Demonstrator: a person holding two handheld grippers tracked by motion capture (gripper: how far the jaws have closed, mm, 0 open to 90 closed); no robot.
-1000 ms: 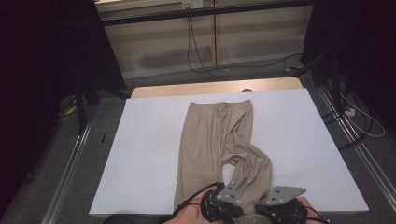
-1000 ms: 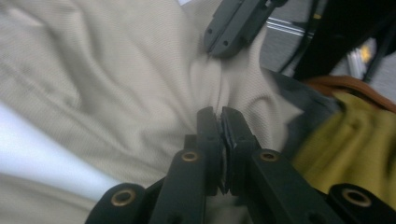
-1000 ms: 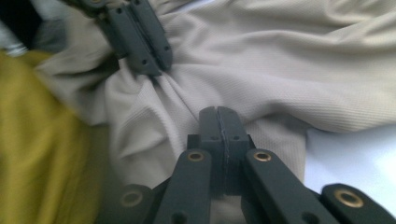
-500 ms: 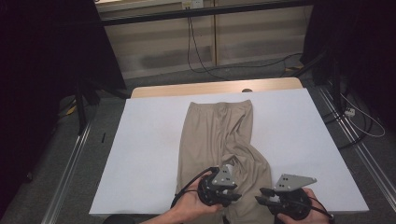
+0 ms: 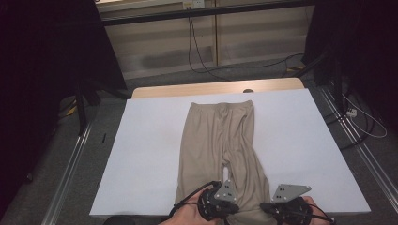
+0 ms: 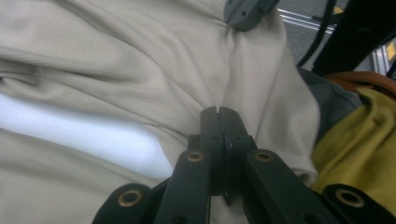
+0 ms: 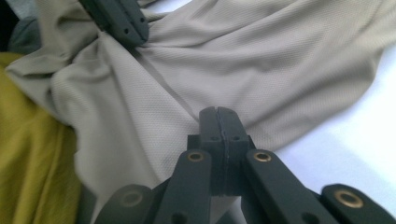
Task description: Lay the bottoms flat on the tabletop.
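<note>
**Thin pinches at the hem could be slipping**

Nearest the person, the left tongs [image 6: 218, 112] and the right tongs [image 7: 217, 112] are both clenching the trousers [image 5: 220, 136] at the leg ends. Their jaws have just been closing, and each pair is now meeting tip to tip with only a thin fold of cloth between. Creases are radiating from both pinch points.

The main risk, as I am judging it, is that the smooth knit is slipping out of one pinch as the hands are lifting or pulling. One leg would then be dropping while the other is rising, and the trousers would be twisting. A pinch may also be catching only the top layer, so the under layer would be dragging behind. The two tongs are sitting close together, so the cloth between them is bunching rather than spreading.

Farther out, the trousers are lying lengthwise down the middle of the white worktop [image 5: 150, 140]. The legs are crossing slightly near the tongs, and the waistband is lying flat at the far edge, well apart from both.
</note>
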